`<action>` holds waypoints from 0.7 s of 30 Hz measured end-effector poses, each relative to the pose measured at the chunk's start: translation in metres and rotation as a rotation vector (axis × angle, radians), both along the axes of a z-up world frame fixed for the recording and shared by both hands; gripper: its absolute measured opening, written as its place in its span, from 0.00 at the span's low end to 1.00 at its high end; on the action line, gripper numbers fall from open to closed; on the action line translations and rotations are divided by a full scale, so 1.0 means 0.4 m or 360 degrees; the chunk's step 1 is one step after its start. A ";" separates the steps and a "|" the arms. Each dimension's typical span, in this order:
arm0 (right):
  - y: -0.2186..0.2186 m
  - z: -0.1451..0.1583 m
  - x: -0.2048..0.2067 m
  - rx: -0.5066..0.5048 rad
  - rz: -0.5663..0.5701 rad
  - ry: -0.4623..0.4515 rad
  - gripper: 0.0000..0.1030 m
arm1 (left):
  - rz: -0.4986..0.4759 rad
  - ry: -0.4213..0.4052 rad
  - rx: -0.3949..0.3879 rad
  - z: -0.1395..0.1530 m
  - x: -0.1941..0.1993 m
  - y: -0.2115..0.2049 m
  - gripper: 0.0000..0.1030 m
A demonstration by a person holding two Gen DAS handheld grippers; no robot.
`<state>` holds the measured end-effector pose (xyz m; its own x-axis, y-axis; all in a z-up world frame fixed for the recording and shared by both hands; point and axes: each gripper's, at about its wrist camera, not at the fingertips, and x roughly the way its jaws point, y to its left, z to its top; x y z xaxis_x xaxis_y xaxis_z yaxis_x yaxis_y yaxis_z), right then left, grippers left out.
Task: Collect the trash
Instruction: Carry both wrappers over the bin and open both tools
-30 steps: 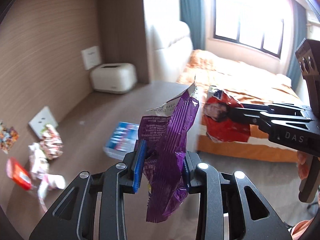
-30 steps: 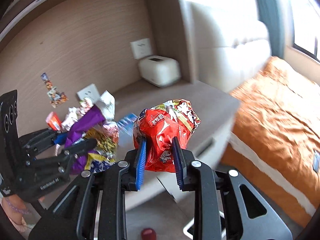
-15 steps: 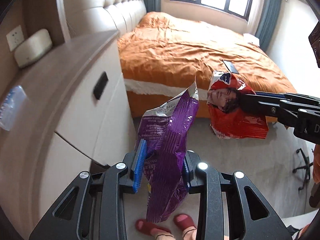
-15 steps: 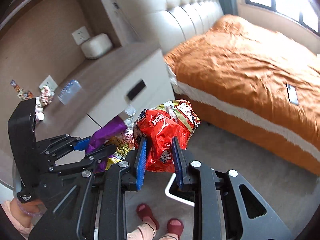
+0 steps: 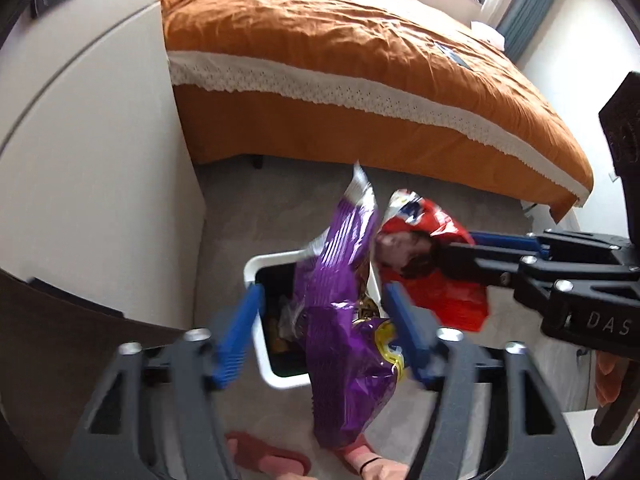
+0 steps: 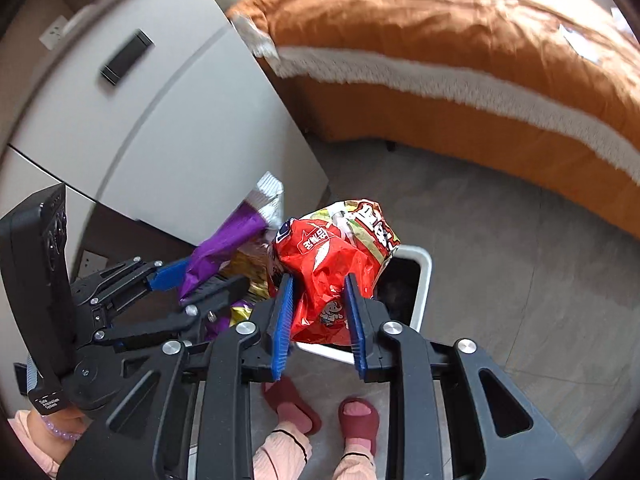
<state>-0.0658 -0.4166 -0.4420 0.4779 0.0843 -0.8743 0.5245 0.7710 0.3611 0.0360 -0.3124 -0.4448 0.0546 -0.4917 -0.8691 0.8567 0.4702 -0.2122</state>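
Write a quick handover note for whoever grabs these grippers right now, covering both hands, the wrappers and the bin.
Left gripper: jaws opening wide, pads clear of the purple wrapper, which hangs between them over the white bin.
Right gripper: jaws opening, red snack bag between the pads, above the bin's rim.
Done: both pieces brought down beside the bed, over the bin, which already holds some trash.
Left: let both drop in and check that they land inside, not on the floor.

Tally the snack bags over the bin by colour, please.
Purple bag: 1, between the opening left claw pads
Red bag: 1, between the opening right claw pads
Total: 2, both over the white bin
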 end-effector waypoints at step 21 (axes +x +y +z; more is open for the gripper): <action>0.028 0.149 0.033 -0.0268 0.0039 -0.0089 0.96 | 0.0125 -0.0177 -0.0083 0.158 0.013 0.053 0.95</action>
